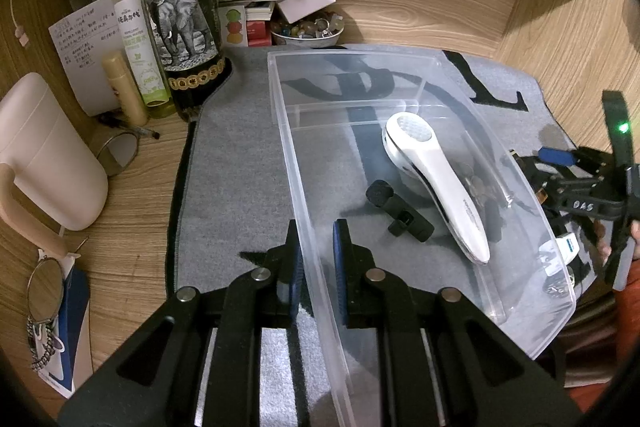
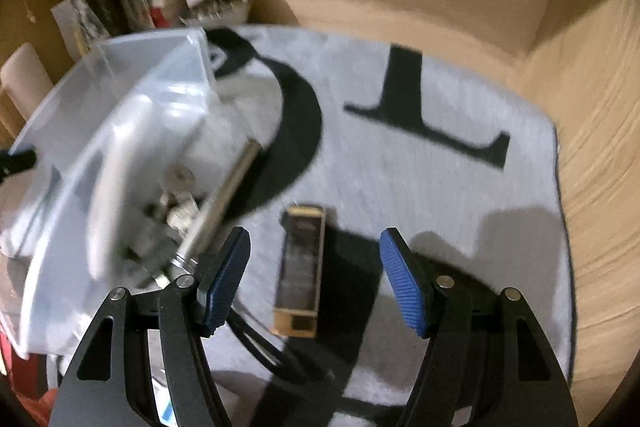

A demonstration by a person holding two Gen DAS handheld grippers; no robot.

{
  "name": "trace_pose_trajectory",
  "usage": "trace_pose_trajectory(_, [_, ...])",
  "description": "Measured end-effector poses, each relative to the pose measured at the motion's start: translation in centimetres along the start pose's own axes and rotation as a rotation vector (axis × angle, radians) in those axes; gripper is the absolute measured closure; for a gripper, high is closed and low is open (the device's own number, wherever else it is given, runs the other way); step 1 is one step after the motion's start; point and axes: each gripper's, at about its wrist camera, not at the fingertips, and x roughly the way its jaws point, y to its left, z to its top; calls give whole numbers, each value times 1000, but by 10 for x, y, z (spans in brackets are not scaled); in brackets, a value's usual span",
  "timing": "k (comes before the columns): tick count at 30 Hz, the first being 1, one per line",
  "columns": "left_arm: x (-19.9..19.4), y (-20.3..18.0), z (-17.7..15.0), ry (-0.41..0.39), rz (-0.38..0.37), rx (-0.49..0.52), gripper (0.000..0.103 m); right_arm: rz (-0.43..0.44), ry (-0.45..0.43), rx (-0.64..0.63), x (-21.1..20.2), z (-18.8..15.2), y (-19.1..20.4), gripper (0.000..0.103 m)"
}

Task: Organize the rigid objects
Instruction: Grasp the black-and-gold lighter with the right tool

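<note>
A clear plastic bin (image 1: 532, 331) rests tilted on a grey mat (image 1: 240, 155). My left gripper (image 1: 318, 247) is shut on the bin's near left wall. Inside lie a white handheld device (image 1: 440, 183) and a small black clip-on microphone (image 1: 400, 211). In the right wrist view, which is blurred, my right gripper (image 2: 316, 259) is open above a flat gold-and-black rectangular object (image 2: 300, 275) on the mat. The bin (image 2: 52, 131) stands to its left, with a silver rod (image 2: 224, 203) and small items inside. The right gripper also shows in the left wrist view (image 1: 568, 183) beyond the bin's right wall.
At the back left stand a dark wine bottle (image 1: 180, 11), a green spray bottle (image 1: 138, 39), a tan tube (image 1: 124, 87), papers and a bowl of trinkets (image 1: 308, 27). A beige jug (image 1: 44, 155) and two round mirrors (image 1: 44, 291) lie left. Wooden walls enclose the desk.
</note>
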Motion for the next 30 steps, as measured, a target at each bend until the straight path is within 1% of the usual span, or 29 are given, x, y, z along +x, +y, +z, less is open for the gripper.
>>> trace_pose_trajectory(4, [0,-1,0,0,0,0,90,1,36,-6,12,-10,-2,40])
trace_pose_trajectory(5, [0,-1,0,0,0,0,90,4,25,-7,12,-12,-2,44])
trace_pose_trajectory(6, [0,0,0,0,0,0,90,11,14,-9,11,-13,-2,49])
trace_pose_trajectory(7, [0,-1,0,0,1,0,90,24,9,-15,9,-13,-1,61])
trace_pose_trajectory(8, [0,-1,0,0,1,0,90,33,4,-24,8,-13,0,71])
trace_pose_trajectory(10, [0,-1,0,-1,1,1,90,42,2,-40,6,-13,4,81])
trace_pose_trajectory(18, [0,-1,0,1,-1,-2,90,38,-26,-52,-1,-8,10,81])
trace_pose_trajectory(26, [-1,1,1,1,-9,-21,90,60,-120,-52,-31,12,15,81])
trace_pose_trajectory(30, [-1,2,1,-2,-8,-32,93,82,-176,-68,-47,23,26,81])
